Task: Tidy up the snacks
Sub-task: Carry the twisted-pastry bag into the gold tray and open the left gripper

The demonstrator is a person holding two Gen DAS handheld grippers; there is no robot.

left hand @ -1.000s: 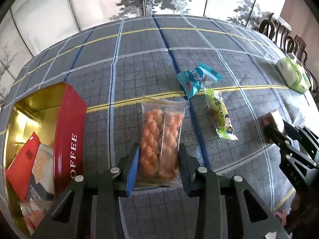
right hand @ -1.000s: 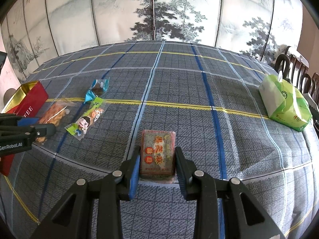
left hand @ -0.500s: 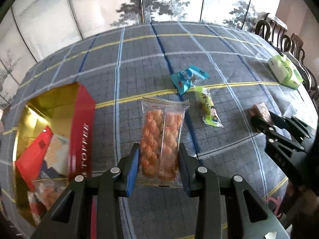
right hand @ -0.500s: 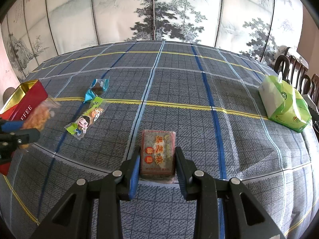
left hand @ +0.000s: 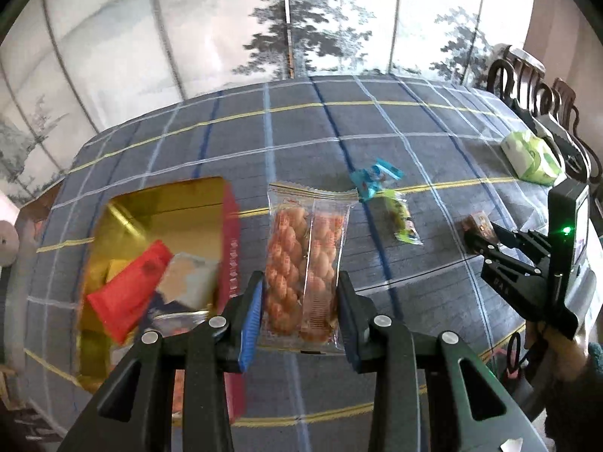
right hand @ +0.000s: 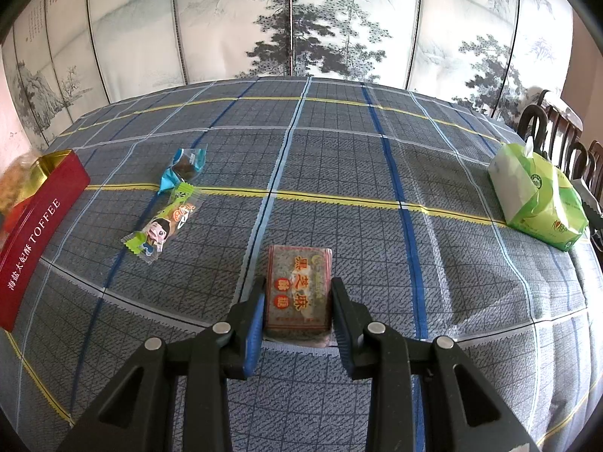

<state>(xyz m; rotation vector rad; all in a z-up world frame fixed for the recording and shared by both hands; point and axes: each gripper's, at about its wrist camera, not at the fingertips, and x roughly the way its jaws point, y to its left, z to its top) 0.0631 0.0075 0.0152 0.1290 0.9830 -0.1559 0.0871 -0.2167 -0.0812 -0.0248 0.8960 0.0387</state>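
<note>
Clear plastic packet of orange twisted pastries (left hand: 303, 260) sits at frame centre, pinched by your left gripper (left hand: 299, 303); your right gripper (right hand: 296, 310) pinches the brown sesame bar (right hand: 299, 293).

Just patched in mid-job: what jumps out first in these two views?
The left gripper is clamped on a clear pack of orange twisted snacks, held beside the open red toffee tin. The right gripper grips a brown sesame bar. Two small wrapped sweets lie loose on the plaid cloth.

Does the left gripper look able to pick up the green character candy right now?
Probably not: the left gripper is shut on the twisted-cracker pack. The green candy lies uncovered on the tablecloth.
</note>
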